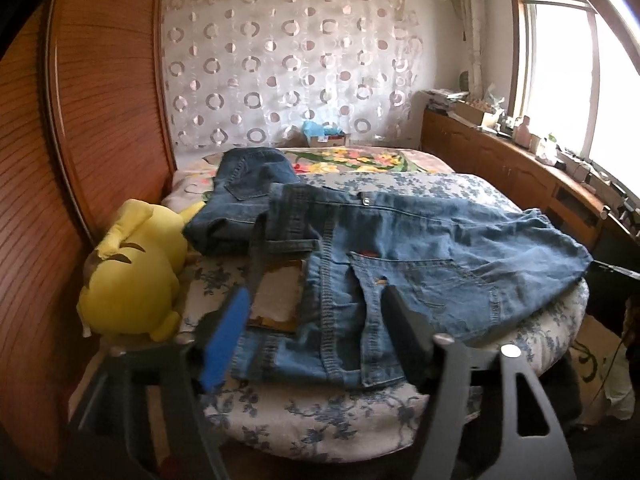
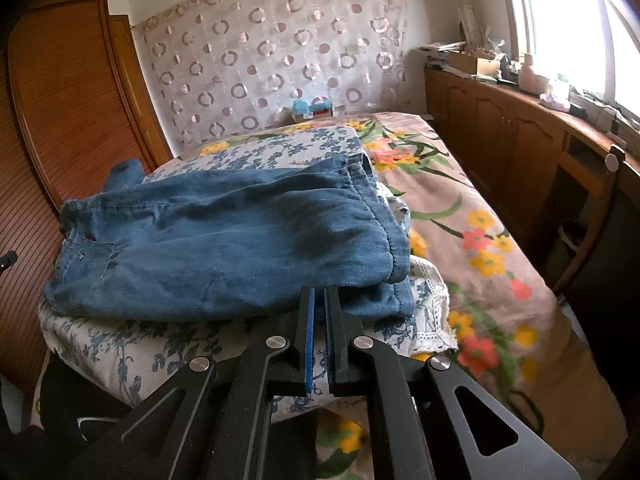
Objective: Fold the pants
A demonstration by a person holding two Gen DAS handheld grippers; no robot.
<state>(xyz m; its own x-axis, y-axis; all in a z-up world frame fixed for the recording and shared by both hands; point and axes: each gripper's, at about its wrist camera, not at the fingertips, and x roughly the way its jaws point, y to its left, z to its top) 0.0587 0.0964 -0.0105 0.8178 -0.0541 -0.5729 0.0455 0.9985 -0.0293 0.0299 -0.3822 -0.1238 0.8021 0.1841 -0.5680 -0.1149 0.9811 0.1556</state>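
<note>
The blue jeans (image 1: pixel 400 248) lie flat on a blue-flowered folded quilt (image 1: pixel 304 420) at the near end of the bed, their long axis running crosswise to both grippers: waistband and leather patch toward the yellow plush toy (image 1: pixel 132 272), leg hems toward the window side. The left gripper (image 1: pixel 316 308) stands released, its jaws spread wide to either side of the waistband end with nothing pinched between the blue pad and the dark finger; the denim lies under and just ahead of them. The right gripper (image 2: pixel 319 300) is clenched, pads nearly together, tips touching or just short of the jeans' near edge (image 2: pixel 224 240) close to the hem end; whether a thin fold of cloth is caught I cannot tell. So each hand is nearest one end of the garment, and the coming fold, as I judge it, would carry one end along that crosswise axis onto the other
</note>
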